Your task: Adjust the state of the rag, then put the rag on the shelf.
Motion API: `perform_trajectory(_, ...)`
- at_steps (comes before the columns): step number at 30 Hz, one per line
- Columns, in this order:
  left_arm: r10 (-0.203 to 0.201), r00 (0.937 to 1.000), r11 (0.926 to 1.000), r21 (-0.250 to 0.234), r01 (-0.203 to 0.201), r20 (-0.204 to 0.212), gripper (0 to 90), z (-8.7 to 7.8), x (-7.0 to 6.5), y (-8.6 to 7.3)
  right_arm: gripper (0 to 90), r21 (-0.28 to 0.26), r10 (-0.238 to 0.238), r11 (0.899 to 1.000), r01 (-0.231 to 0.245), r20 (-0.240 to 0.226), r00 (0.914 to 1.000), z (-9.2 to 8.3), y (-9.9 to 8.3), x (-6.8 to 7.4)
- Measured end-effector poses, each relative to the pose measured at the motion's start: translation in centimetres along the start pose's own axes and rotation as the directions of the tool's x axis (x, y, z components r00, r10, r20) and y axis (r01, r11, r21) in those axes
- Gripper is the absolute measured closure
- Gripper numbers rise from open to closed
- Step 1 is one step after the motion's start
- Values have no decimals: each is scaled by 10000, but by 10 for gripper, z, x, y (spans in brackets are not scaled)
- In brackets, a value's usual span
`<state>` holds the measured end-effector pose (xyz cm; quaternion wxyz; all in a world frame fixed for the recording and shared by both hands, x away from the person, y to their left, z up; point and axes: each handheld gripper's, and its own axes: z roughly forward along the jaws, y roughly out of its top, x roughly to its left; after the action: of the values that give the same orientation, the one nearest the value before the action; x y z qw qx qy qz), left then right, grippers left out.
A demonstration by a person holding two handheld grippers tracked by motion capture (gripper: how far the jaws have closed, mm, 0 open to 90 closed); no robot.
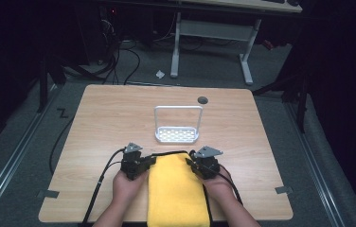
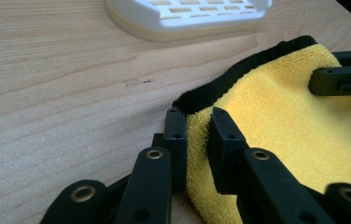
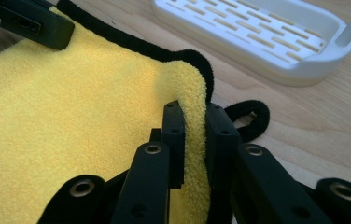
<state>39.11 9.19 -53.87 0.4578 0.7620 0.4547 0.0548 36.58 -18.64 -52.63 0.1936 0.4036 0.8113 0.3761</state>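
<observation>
A yellow towel with black trim [image 1: 176, 189] lies folded on the wooden table, running from the front edge toward the middle. My left gripper [image 1: 148, 163] is shut on the towel's far left corner [image 2: 197, 140], a fold of yellow cloth pinched between its jaws. My right gripper [image 1: 191, 165] is shut on the far right corner [image 3: 193, 135], the cloth bunched up between its jaws. A black hanging loop [image 3: 250, 119] sticks out beside the right corner. A hand holds each gripper from below.
A white slotted rack with a tall wire handle [image 1: 177, 135] stands on the table [image 1: 119, 113] just beyond the towel. A dark round hole [image 1: 202, 100] sits near the far edge. Cables trail from both grippers off the front. White desk legs [image 1: 247, 61] stand beyond.
</observation>
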Motion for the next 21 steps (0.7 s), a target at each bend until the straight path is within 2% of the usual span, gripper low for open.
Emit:
perform_trajectory(3, 247, 9996, 9993, -287, -250, -103, 819, -4, -3, 0, 809, -194, -80, 9998, 80, -41, 10000, -3, 1, 1)
perform_trajectory(7, -52, 10000, 9985, -550, 53, 4, 833, -7, -5, 1, 808, -405, -141, 9991, 137, -94, 9999, -7, 2, 1)
perform_trajectory(12, 176, 9997, 9962, -846, -190, -173, 835, -11, -11, 4, 808, -642, 33, 9979, -46, -203, 9998, -11, 3, 1)
perform_trajectory(16, 140, 9999, 9938, -1100, -144, -48, 836, -15, -14, 9, 808, -828, 57, 9965, -69, -150, 9999, -14, 6, 1)
perform_trajectory(21, 358, 9993, 9891, -1425, -361, -47, 838, -22, -18, 14, 809, -1062, 297, 9939, -294, 16, 9996, -17, 9, 3)
